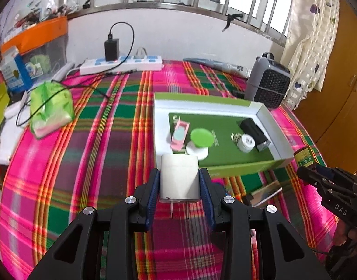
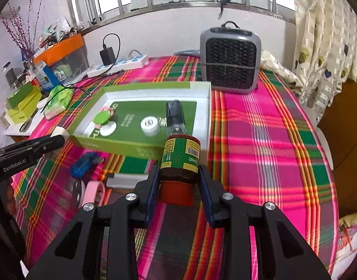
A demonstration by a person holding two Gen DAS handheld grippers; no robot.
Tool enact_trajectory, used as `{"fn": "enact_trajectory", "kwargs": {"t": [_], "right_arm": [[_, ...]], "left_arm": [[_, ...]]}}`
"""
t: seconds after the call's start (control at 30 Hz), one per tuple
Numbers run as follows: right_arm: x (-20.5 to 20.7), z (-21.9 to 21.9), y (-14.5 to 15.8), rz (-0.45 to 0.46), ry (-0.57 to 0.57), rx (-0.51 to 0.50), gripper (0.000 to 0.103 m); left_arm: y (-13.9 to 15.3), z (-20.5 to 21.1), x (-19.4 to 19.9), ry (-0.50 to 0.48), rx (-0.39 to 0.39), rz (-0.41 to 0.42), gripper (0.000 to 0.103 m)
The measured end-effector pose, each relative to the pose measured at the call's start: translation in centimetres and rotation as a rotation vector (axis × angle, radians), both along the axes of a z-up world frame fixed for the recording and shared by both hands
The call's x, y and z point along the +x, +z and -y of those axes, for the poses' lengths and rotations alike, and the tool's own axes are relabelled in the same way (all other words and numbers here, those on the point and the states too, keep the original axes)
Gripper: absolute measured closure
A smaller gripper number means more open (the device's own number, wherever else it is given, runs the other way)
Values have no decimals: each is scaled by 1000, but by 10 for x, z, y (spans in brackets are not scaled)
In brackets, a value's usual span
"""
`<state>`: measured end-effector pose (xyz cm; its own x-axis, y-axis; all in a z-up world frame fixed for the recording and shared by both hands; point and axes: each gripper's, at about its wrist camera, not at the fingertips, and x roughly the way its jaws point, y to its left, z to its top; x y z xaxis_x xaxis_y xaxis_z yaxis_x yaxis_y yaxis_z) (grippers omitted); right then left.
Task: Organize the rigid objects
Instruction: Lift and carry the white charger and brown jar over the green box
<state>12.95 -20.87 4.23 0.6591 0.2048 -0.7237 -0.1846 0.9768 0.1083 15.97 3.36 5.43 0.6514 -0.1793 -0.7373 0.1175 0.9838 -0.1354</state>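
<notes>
Your left gripper [image 1: 179, 184] was clamped on a white plug adapter [image 1: 179, 178], prongs toward you, just short of the green tray's [image 1: 227, 171] near edge. Your right gripper [image 2: 179, 179] pinched a brown pill bottle [image 2: 181, 161] by its lower body, near the tray's near right corner. Risk: the bottle, held low, could have pivoted between the pads and tipped; either load could have clipped the tray's near wall or knocked the green lid [image 1: 201, 137] and white cap [image 1: 246, 142] inside. Only the right view showed the blue item [image 2: 84, 164], silver bar [image 2: 127, 180] and pink tape roll [image 2: 94, 192] waiting on the bedspread [image 2: 271, 151]; only the left showed the adapter's prongs.
</notes>
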Motion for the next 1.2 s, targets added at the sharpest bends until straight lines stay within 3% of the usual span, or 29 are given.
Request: {"fn": "enact_trajectory", "kwargs": {"t": [0.4,1.2], "right_arm": [[42,-22,19,26,64,-41,69],[126,-57,-2,-59,138,-84,69]], "left_arm": [[15,7,45,-28,-12,19,70],[-10,17,123,-72,-8,-39,70]]}}
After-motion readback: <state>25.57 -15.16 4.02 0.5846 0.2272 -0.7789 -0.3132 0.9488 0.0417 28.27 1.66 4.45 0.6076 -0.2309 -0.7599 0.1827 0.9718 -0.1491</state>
